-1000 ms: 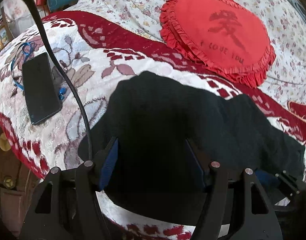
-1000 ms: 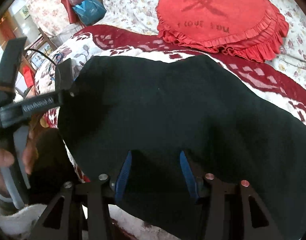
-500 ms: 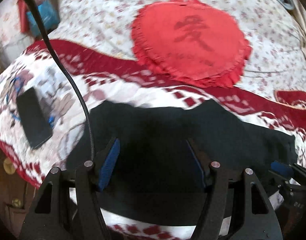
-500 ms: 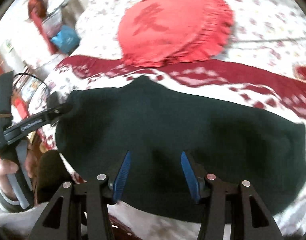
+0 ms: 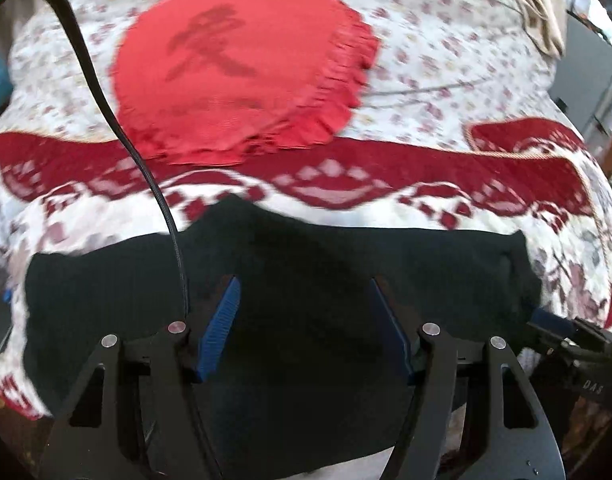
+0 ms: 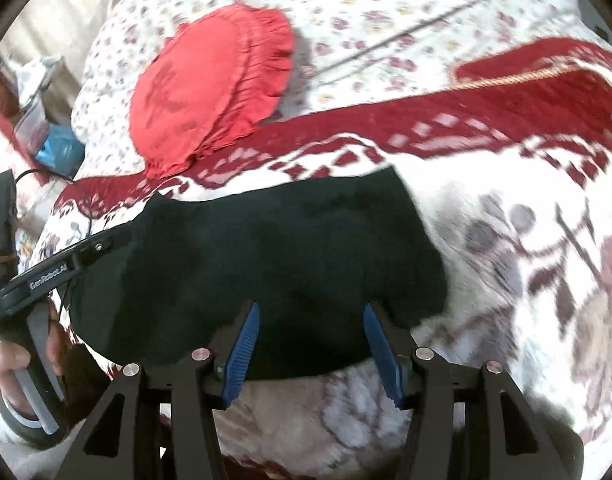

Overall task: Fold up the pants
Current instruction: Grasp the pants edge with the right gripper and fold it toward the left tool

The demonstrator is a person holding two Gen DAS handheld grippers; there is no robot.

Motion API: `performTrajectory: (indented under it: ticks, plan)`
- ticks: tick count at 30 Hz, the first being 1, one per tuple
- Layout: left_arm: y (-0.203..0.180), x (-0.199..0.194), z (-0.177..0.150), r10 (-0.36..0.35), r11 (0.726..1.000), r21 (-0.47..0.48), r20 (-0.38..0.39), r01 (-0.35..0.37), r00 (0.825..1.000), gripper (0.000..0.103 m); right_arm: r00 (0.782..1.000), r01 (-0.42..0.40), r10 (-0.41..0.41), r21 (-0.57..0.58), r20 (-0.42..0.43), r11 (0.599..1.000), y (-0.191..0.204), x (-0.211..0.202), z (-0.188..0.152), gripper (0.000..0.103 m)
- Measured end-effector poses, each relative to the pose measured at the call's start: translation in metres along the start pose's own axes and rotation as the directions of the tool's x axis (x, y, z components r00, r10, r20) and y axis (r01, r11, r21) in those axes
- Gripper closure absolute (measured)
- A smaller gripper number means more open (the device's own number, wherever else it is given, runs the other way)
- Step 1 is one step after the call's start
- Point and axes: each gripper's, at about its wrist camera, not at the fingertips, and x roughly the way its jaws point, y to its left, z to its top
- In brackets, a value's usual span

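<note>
- Black pants lying folded into a wide dark band across the near edge of the bed, on a red-and-white patterned blanket; in the right wrist view the same pants showing as a rounded dark patch with its right end stopping on white blanket.
- Left gripper low over the middle of the pants, blue-padded fingers spread wide, dark cloth filling the gap between them; whether the tips touch the cloth, cannot tell.
- Right gripper at the near edge of the pants, blue fingers likewise spread wide, nothing pinched; near hem of the cloth crossing between them, blanket below.
- In the right wrist view, the other gripper's body at the left end of the pants, held in a hand; its tip against the cloth edge, grip not discernible from there.
- In the left wrist view, a blue-tipped finger of the right gripper just beside the right end of the pants.
- Red heart-shaped frilled pillow farther back on a floral sheet, well apart from the pants; dark character printed on it.
- Black cable running from top left down toward the left gripper, crossing pillow edge and blanket.
- Both views motion-blurred.
</note>
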Motion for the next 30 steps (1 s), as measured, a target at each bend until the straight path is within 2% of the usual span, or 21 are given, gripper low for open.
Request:
performTrajectory:
  ticks: [6,12,15,17,19,23,26,30]
  plan:
    - [-0.038,0.02,0.014,-0.077,0.994,0.074,-0.055,0.081,0.995,0.035,1.0,-0.014,0.015,0.046,-0.026,0.999,-0.015,-0.001,-0.009,0.049]
    - [-0.068,0.038,0.026,-0.142,0.981,0.116,-0.108,0.154,0.984,0.035,0.999,-0.011,0.014,0.057,-0.044,0.998,-0.017,0.0,-0.009,0.048]
    - [-0.081,0.043,0.031,-0.171,0.972,0.143,-0.128,0.189,0.977,0.035,0.999,-0.018,0.019,0.043,-0.04,0.999,-0.015,-0.008,-0.012,0.044]
    - [-0.09,0.046,0.033,-0.193,0.963,0.162,-0.141,0.215,0.971,0.034,0.999,-0.023,0.026,0.063,-0.047,0.998,-0.017,-0.008,-0.015,0.043]
    - [-0.1,0.052,0.036,-0.219,0.953,0.177,-0.159,0.246,0.963,0.024,0.998,-0.032,0.036,0.08,-0.058,0.996,-0.02,-0.004,-0.018,0.042]
    - [-0.118,0.066,0.041,-0.256,0.933,0.202,-0.209,0.298,0.944,0.024,0.997,-0.035,0.043,0.115,-0.063,0.993,-0.024,0.007,-0.022,0.042]
    - [-0.133,0.072,0.044,-0.257,0.917,0.253,-0.217,0.308,0.942,0.024,0.998,-0.047,0.053,0.149,-0.033,0.988,-0.029,0.01,-0.022,0.042]
    - [-0.149,0.087,0.048,-0.286,0.89,0.284,-0.259,0.355,0.923,0.024,0.997,-0.078,0.077,0.203,0.012,0.976,-0.036,0.015,-0.021,0.042]
